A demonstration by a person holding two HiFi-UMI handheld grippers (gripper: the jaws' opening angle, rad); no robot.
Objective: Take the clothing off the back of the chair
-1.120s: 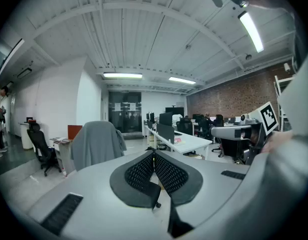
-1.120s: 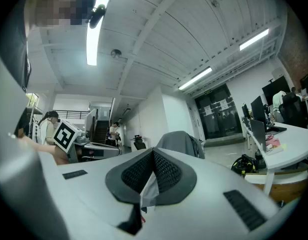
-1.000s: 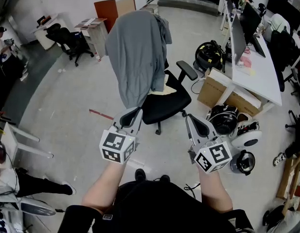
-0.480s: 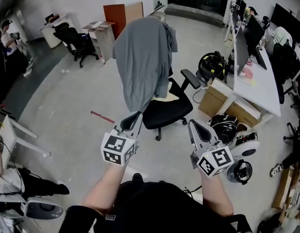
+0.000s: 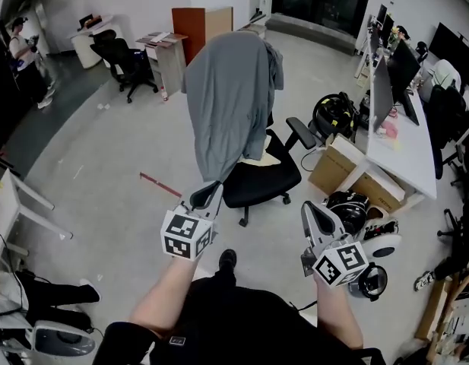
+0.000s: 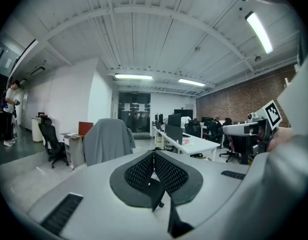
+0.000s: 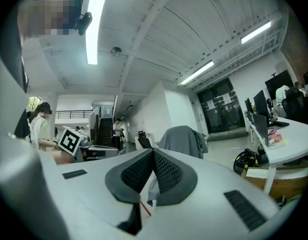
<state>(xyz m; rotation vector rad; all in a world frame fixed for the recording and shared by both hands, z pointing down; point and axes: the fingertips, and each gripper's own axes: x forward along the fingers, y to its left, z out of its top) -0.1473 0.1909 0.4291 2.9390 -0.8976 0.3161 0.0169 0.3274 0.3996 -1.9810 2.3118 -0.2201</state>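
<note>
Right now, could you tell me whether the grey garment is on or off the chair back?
On: the grey garment hangs draped over the black office chair's back, hiding most of it.

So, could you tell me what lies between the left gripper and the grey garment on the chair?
Nothing: the left gripper view shows the grey garment unobstructed beyond the left gripper, whose fingers are shut.

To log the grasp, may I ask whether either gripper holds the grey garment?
No, the grey garment drapes the chair; left gripper and right gripper are shut, clear of it.
</note>
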